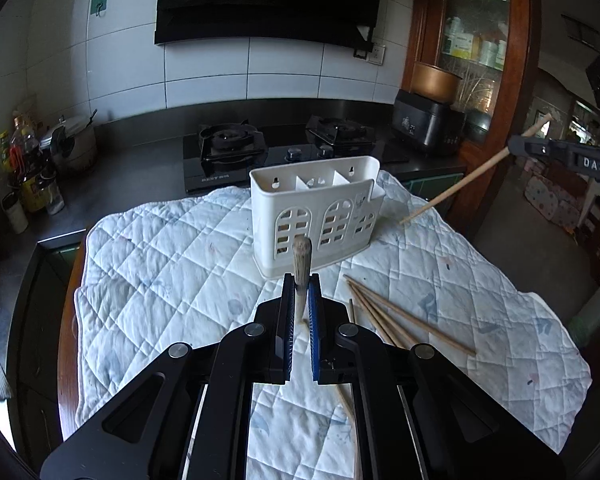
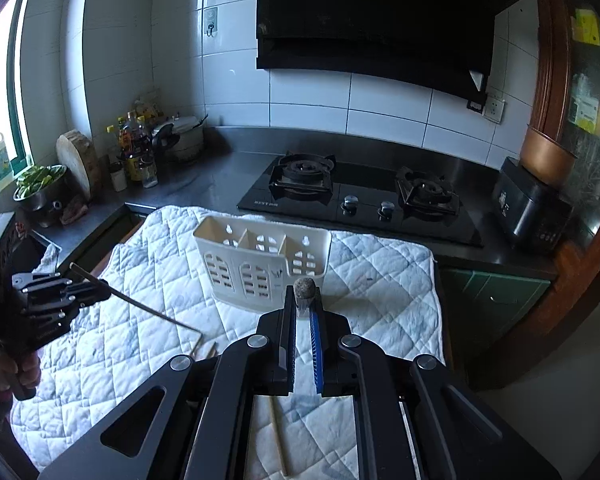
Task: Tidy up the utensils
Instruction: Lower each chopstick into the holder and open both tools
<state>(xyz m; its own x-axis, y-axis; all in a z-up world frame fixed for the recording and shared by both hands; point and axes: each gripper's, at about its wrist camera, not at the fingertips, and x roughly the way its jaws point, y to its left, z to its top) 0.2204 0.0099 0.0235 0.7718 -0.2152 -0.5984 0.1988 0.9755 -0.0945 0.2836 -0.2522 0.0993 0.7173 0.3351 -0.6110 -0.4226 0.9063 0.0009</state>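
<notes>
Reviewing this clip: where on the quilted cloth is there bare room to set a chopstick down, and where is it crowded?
The quilted cloth lies bare left of the white utensil caddy, out to its left edge. Another bare strip lies right of the caddy toward the cloth's right edge. It is crowded in front and to the right of the caddy, where loose chopsticks lie fanned, by the left tongs.

Caddy (image 1: 315,216) upright on the quilt (image 1: 160,264), in front of the stove (image 1: 260,152). Loose chopsticks (image 1: 396,320) flat on the quilt, near the caddy's front right. Rice cooker (image 1: 428,124) right of the stove on the counter (image 1: 132,168), bottles (image 1: 28,168) and a pot (image 1: 74,144) far left.
</notes>
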